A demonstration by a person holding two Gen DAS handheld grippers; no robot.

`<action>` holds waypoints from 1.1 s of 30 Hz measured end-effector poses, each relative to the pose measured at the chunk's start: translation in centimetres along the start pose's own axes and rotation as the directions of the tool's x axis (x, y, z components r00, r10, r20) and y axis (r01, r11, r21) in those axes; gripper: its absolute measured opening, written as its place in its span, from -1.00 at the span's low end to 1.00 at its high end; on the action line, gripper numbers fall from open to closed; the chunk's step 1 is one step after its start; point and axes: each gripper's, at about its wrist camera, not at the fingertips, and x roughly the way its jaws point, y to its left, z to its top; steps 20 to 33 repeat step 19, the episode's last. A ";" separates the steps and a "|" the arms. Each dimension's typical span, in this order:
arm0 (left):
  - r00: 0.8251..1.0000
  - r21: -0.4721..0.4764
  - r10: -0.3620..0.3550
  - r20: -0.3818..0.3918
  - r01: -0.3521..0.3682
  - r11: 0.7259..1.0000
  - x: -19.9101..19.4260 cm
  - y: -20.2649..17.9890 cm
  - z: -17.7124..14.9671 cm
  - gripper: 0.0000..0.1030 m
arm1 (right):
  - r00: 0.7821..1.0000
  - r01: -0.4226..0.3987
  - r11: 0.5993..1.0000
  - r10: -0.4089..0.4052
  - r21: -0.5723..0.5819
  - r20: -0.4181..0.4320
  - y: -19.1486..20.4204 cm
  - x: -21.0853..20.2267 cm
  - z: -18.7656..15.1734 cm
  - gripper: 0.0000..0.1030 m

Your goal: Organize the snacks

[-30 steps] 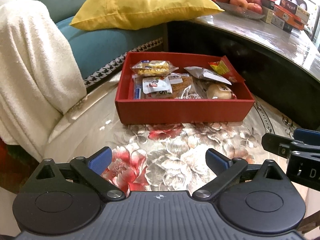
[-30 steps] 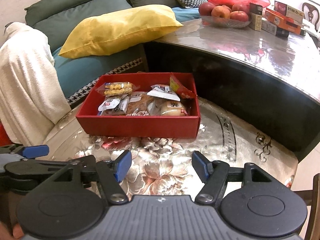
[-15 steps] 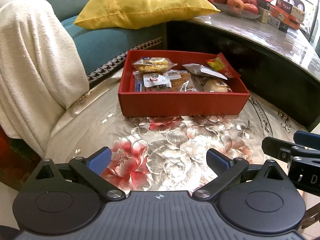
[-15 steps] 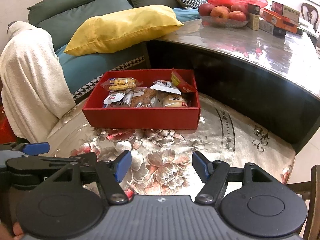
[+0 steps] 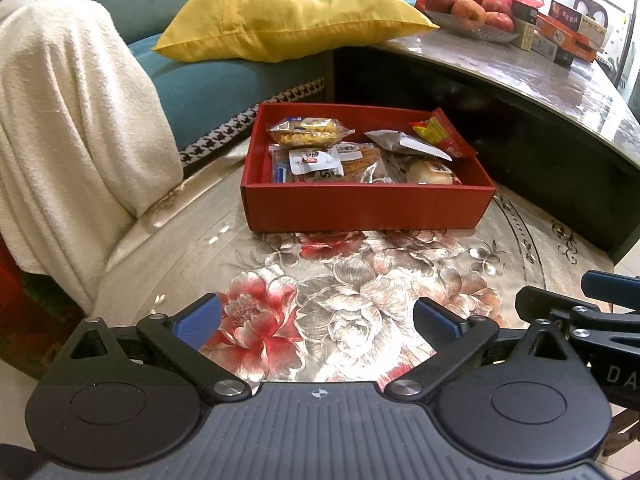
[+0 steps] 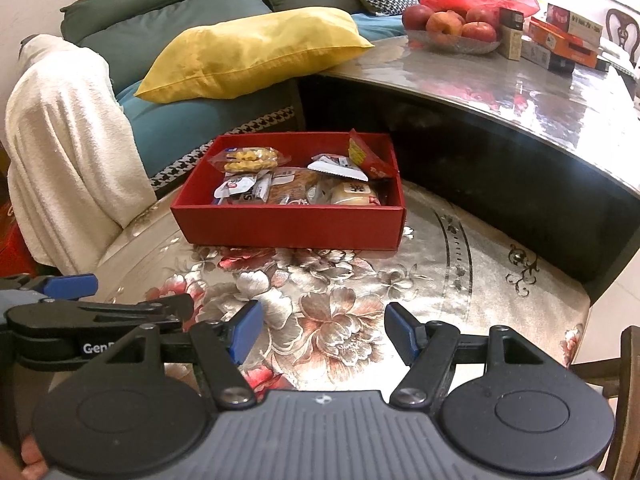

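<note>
Both grippers backed off: red box [image 5: 366,210] with snacks [image 5: 360,156] now sits farther away. Left gripper [image 5: 316,316] and right gripper [image 6: 322,330] jaws apart, empty; task probably finished.

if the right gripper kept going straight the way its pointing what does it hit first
Probably the flowered tabletop: the right gripper tilts downward with open, empty jaws and nothing lies between them and that surface. The red snack box sits farther along, though depth is hard to judge.

"GenR", cut off, on left tool [image 6: 150,322]; "DA", perhaps partial, on right tool [image 5: 592,312].
</note>
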 end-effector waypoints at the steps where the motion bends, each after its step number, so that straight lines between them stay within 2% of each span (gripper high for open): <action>1: 1.000 0.001 0.000 0.001 0.000 1.000 -0.1 0.0 0.0 1.00 | 1.000 0.000 1.000 0.000 -0.001 0.000 0.0 0.0 0.0 0.24; 33: 1.000 0.009 0.006 0.016 -0.007 1.000 -1.2 0.3 -0.9 1.00 | 1.000 -0.009 1.000 0.009 -0.012 0.005 0.5 -0.9 -0.6 0.26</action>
